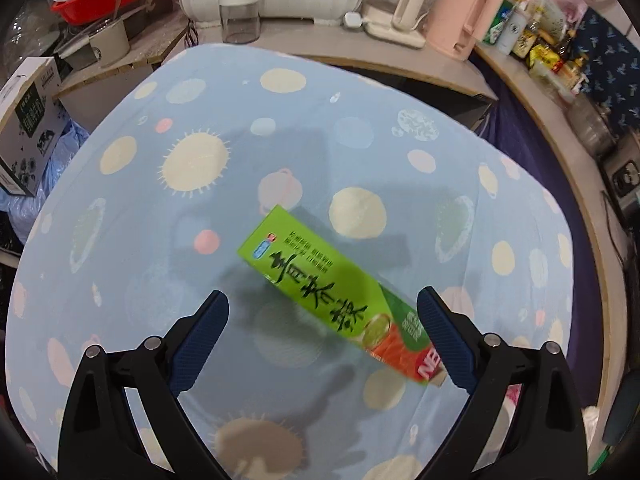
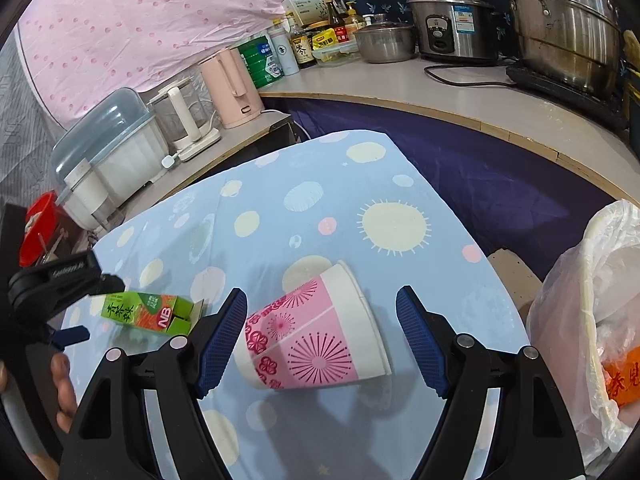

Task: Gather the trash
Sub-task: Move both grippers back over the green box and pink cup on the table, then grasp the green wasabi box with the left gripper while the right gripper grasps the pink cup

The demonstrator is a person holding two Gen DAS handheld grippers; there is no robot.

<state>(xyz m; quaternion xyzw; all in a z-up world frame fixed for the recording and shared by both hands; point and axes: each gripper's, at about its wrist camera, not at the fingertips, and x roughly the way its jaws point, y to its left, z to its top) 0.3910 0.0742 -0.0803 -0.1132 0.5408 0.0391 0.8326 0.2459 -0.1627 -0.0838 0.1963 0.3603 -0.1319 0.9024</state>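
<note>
Approach step: left tongs (image 1: pixel 322 314) spread over green carton (image 1: pixel 332 296); right tongs (image 2: pixel 322 312) spread (nothing gripped) astride pink cup (image 2: pixel 316 344). Next: lower, clench.

A pale blue cloth (image 1: pixel 280 128) dotted with cream suns and pink circles covers the bench. Behind it, a pink kettle (image 2: pixel 232 88) stands beside a white-handled glass kettle (image 2: pixel 184 120) and a lidded dish rack (image 2: pixel 108 148); a rice cooker (image 2: pixel 452 20) and steel pots (image 2: pixel 564 20) line the adjoining wooden counter (image 2: pixel 460 96).
</note>
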